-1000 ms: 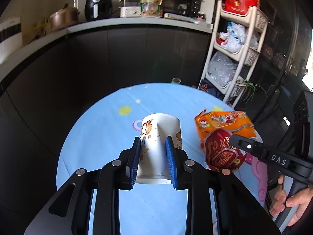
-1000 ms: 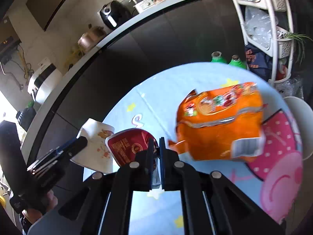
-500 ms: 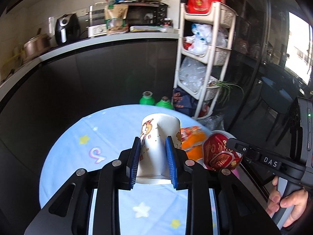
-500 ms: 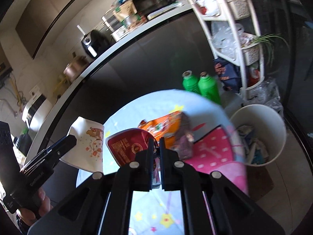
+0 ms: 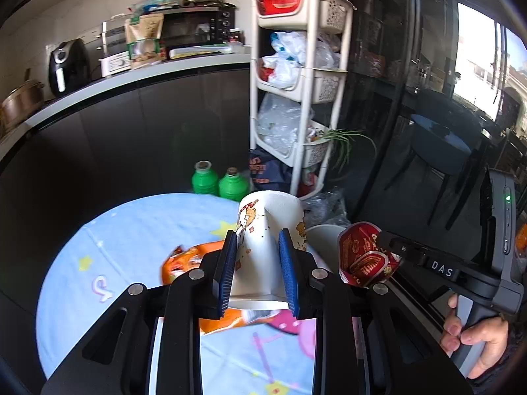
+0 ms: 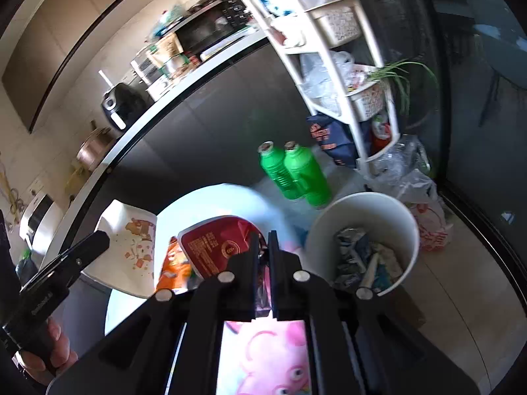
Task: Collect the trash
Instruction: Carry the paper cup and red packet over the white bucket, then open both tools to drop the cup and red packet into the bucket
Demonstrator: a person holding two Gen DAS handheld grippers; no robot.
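My left gripper (image 5: 257, 265) is shut on a white paper cup (image 5: 268, 230) with cartoon prints, held above the round blue table (image 5: 131, 230). My right gripper (image 6: 263, 253) is shut on a red snack wrapper (image 6: 215, 242), which also shows in the left wrist view (image 5: 362, 253). An orange snack bag (image 5: 187, 260) lies on the table below the cup. A white trash bin (image 6: 362, 240) holding crumpled trash stands on the floor just right of the table, ahead and right of my right gripper. The cup shows at the left of the right wrist view (image 6: 128, 247).
Two green bottles (image 6: 290, 171) stand on the floor behind the table. A white shelf rack (image 5: 296, 82) with bags stands beyond them, beside a dark counter (image 5: 131, 75) with appliances. Plastic bags (image 6: 415, 191) lie next to the bin.
Both grippers have swung right with their loads, away from the table's middle and toward the trash bin. The bin now lies close in front of the right gripper. Both grips are unchanged.
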